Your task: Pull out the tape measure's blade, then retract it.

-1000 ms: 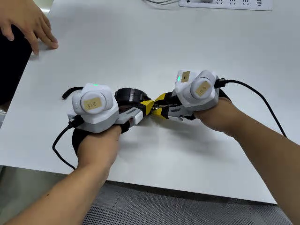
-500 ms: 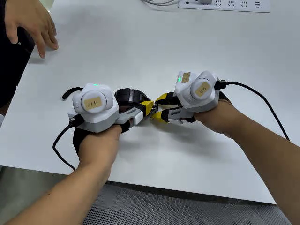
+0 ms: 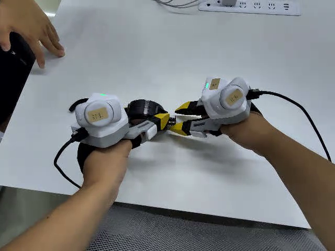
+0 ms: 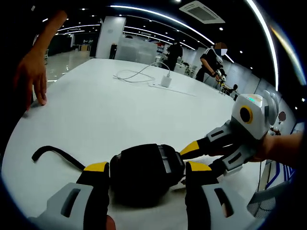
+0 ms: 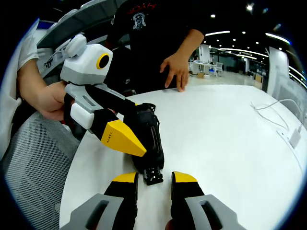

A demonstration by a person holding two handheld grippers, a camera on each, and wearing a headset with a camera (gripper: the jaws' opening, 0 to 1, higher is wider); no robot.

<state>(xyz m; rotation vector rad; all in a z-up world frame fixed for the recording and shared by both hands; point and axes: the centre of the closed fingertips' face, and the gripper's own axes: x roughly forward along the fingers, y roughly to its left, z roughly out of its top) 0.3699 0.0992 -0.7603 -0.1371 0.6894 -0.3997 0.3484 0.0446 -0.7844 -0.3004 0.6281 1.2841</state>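
A black tape measure (image 3: 142, 109) lies on the white table (image 3: 157, 52), and my left gripper (image 3: 154, 118) is shut on its body. In the left gripper view the case (image 4: 139, 178) sits tight between the yellow-tipped jaws of the left gripper (image 4: 148, 166). My right gripper (image 3: 178, 119) faces it from the right, open, with one jaw on each side of the blade's end hook (image 5: 153, 176). From the right gripper view, the right gripper (image 5: 154, 180) has small gaps beside the hook. No blade is drawn out of the tape measure (image 5: 149, 136).
Another person's hand (image 3: 32, 29) rests on the table at the far left. A white power strip (image 3: 251, 6) lies along the far edge. The tape's black wrist strap (image 3: 77, 102) trails left. The right gripper's cable (image 3: 296, 112) runs right. The table's front edge (image 3: 209, 209) is close.
The right gripper's jaws have gone from shut to open around the blade's hook. The left gripper has shifted slightly left with the tape measure.
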